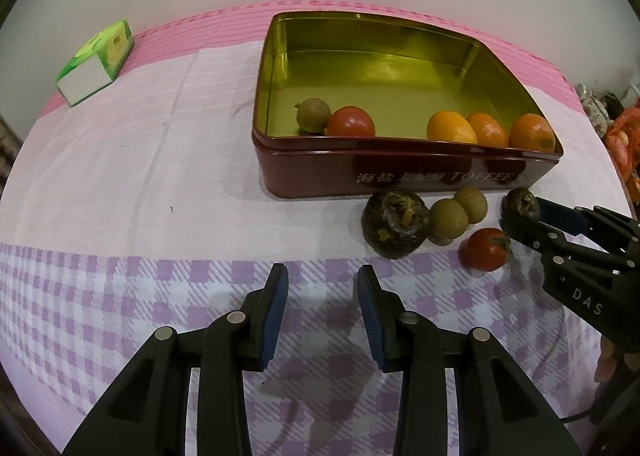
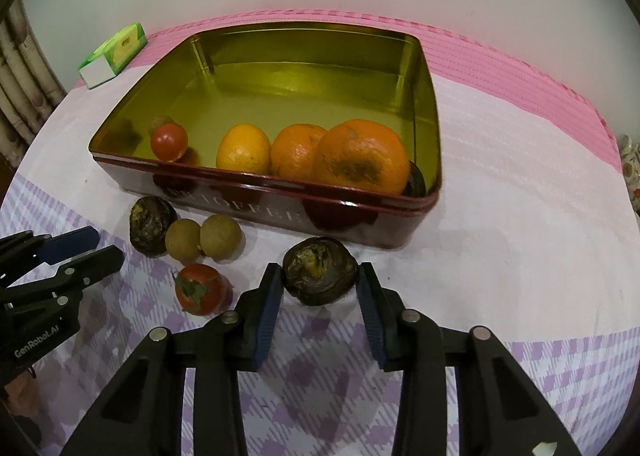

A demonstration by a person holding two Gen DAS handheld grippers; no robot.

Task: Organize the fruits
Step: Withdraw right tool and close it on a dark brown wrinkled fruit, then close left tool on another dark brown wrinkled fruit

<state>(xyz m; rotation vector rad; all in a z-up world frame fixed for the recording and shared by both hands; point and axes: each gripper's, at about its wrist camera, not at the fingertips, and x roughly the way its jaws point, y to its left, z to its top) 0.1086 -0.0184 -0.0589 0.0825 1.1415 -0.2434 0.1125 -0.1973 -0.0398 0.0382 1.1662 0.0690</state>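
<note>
A dark red toffee tin [image 1: 316, 176] [image 2: 248, 212] with a gold inside holds three oranges [image 2: 362, 156], a red tomato [image 1: 351, 122] and a small brown fruit [image 1: 313, 115]. In front of it on the cloth lie a dark wrinkled fruit [image 1: 394, 225], two small brown fruits [image 1: 449, 218] and a tomato [image 1: 485, 249]. My right gripper [image 2: 320, 284] is open, its pads on either side of another dark wrinkled fruit [image 2: 319, 271] on the cloth. My left gripper [image 1: 322, 288] is open and empty, short of the fruits.
A green and white box [image 1: 96, 62] lies at the far left of the table. The pink and purple checked cloth [image 1: 120, 196] covers the table. Clutter [image 1: 624, 136] stands beyond the table's right edge.
</note>
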